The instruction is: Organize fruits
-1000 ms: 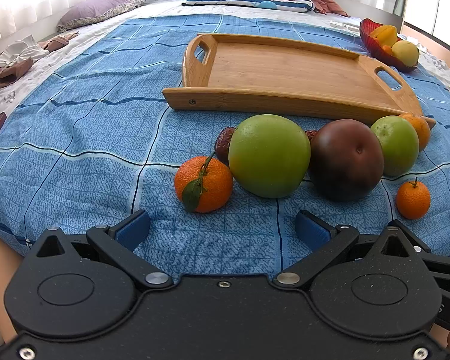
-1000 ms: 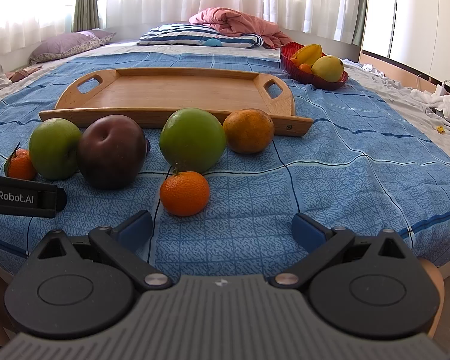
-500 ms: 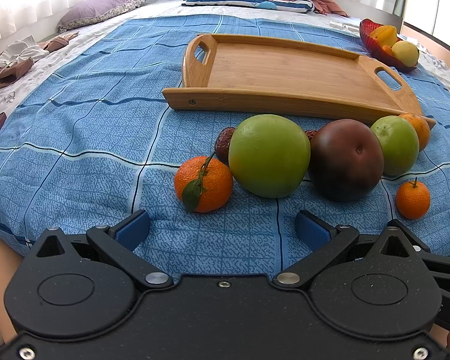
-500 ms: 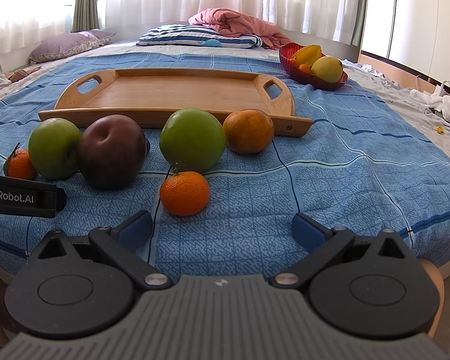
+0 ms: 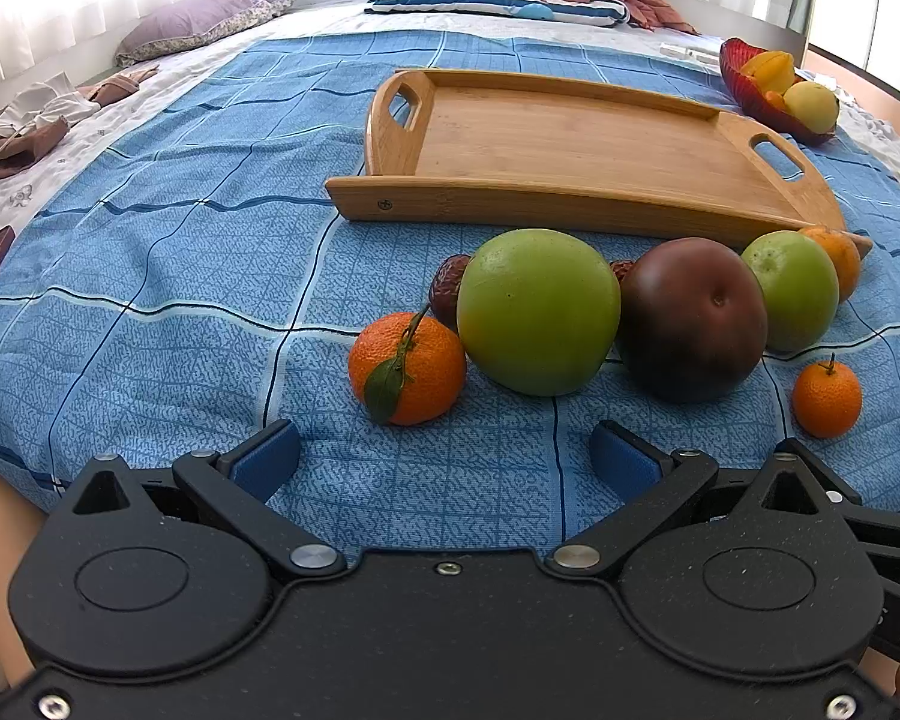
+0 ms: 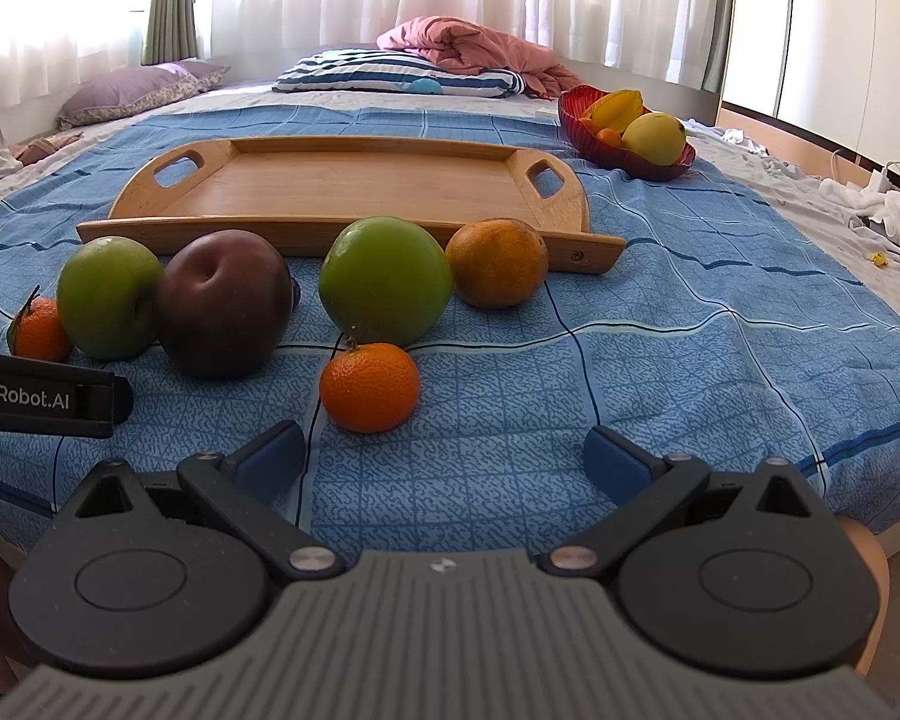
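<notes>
A row of fruit lies on the blue bedspread before an empty wooden tray (image 5: 570,138) (image 6: 342,180). From the left: a leafy mandarin (image 5: 407,367) (image 6: 41,329), a green apple (image 5: 537,311) (image 6: 109,297), a dark red apple (image 5: 693,318) (image 6: 225,302), a second green apple (image 5: 792,289) (image 6: 384,281), an orange (image 6: 498,262) and a small mandarin (image 5: 826,399) (image 6: 369,387). Brown dates (image 5: 448,291) peek out behind the first apple. My left gripper (image 5: 444,459) is open just short of the leafy mandarin. My right gripper (image 6: 444,456) is open just short of the small mandarin.
A red bowl (image 6: 615,150) (image 5: 744,84) holding yellow fruit sits at the far right behind the tray. Pillows (image 6: 396,75) and a pink blanket (image 6: 468,48) lie at the head of the bed. The bed edge drops off right of my right gripper.
</notes>
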`<state>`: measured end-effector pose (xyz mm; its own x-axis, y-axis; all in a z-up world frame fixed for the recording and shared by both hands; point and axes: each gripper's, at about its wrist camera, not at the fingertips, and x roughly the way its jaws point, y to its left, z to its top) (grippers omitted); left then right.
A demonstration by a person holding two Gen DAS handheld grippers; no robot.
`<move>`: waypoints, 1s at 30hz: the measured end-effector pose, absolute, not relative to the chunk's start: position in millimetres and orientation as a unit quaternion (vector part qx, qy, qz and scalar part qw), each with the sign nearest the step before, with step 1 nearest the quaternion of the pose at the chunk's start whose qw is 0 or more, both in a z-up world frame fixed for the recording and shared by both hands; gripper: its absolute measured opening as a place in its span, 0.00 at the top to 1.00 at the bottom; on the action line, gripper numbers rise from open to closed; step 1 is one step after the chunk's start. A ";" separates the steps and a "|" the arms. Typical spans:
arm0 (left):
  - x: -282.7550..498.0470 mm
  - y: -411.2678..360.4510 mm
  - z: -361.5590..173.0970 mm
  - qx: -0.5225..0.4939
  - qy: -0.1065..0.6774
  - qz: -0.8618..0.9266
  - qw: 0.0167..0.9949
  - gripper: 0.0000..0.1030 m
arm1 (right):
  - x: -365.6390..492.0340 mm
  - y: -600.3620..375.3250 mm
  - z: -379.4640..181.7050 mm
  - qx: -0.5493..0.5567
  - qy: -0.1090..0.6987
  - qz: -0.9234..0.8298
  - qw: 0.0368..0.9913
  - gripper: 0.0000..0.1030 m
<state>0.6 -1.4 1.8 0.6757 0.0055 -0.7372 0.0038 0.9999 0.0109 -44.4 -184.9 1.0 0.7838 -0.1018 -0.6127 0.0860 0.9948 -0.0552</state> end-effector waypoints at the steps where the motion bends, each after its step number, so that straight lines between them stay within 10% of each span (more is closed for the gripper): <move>1: 0.6 -1.5 1.7 0.007 0.403 0.000 0.915 0.00 | -44.5 -184.8 0.9 -0.012 0.325 -0.050 0.944 0.00; 30: -4.1 -1.9 3.3 0.010 0.397 0.002 0.918 0.00 | -42.8 -188.2 -0.7 -0.013 0.327 -0.042 0.944 0.00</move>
<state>-4.1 -1.9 3.3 0.6843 0.0114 -0.7291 0.0040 0.9998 0.0194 -42.8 -188.2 -0.7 0.7829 -0.0888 -0.6158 0.0713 0.9960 -0.0530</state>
